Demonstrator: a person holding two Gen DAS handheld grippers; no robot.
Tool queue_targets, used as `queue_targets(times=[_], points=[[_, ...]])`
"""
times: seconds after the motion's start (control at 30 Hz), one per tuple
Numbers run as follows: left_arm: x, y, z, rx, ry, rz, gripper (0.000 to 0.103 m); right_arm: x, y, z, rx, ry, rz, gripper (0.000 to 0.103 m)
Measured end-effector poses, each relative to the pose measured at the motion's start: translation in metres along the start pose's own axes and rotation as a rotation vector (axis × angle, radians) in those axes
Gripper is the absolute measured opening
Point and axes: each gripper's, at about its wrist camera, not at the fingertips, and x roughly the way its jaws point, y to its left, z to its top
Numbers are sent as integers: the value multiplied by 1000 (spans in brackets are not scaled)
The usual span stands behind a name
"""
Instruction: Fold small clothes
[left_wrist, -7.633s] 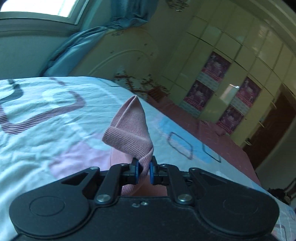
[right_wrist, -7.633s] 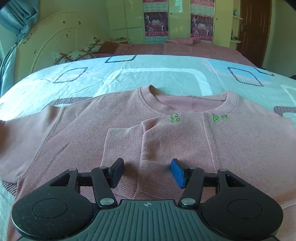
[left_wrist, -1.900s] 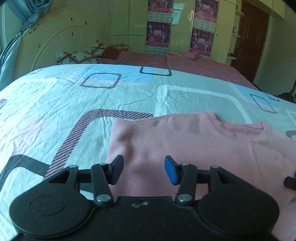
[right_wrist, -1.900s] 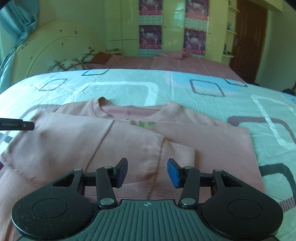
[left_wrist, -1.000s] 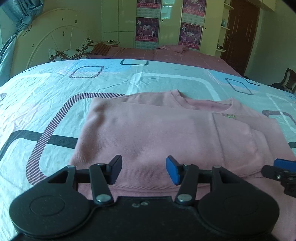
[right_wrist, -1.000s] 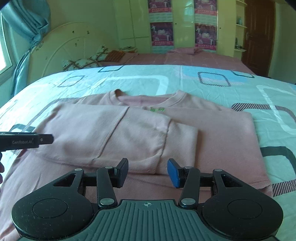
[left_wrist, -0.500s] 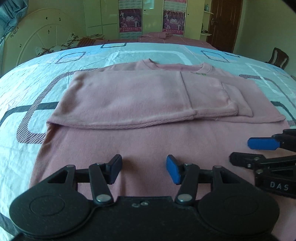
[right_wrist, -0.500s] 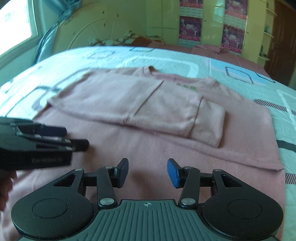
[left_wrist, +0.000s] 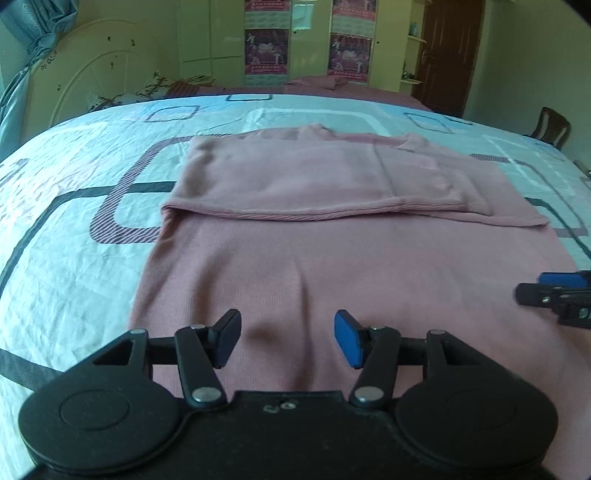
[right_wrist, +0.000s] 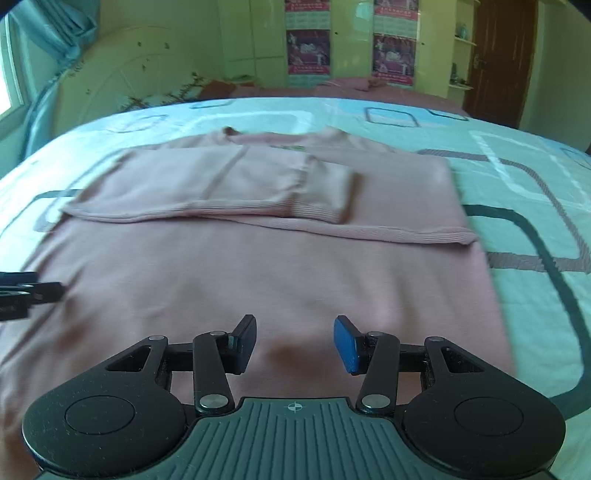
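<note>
A pink knit sweater lies flat on the bed, neck at the far end, both sleeves folded across its chest. My left gripper hovers open over the near left part of the sweater's body, nothing between its pads. My right gripper hovers open over the near right part, also empty. Each gripper shows in the other's view: the right gripper's fingers at the right edge, the left gripper's fingers at the left edge.
The bedsheet is pale blue with dark rounded-square patterns. A cream headboard and blue curtain stand far left. Wardrobe doors with posters, a brown door and a chair line the far side.
Both grippers have pulled back toward the sweater's near hem, so more of its body fills each view. The folded sleeves now sit farther away. Jaws stay open.
</note>
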Motion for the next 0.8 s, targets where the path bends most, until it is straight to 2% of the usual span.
queue_targets(times=[0.1,0.2,0.33,0.47,0.8], points=[[-4,-16,-13,23,9,-50,55,-4,34,-8,-44,2,33,47],[-6,-18,-30,42,36,-42,55,-6,50,-24,-67,33,29,47],[-21,-5,-50,67,33,-14,55,-17,34,-47,-57,43,-47,47],[-37,10,-62,50,40,6,56,-39,10,-68,-24,46,-117,47],[-62,16,-78,15,38,22,58,-76,1,-98,22,36,-183,48]])
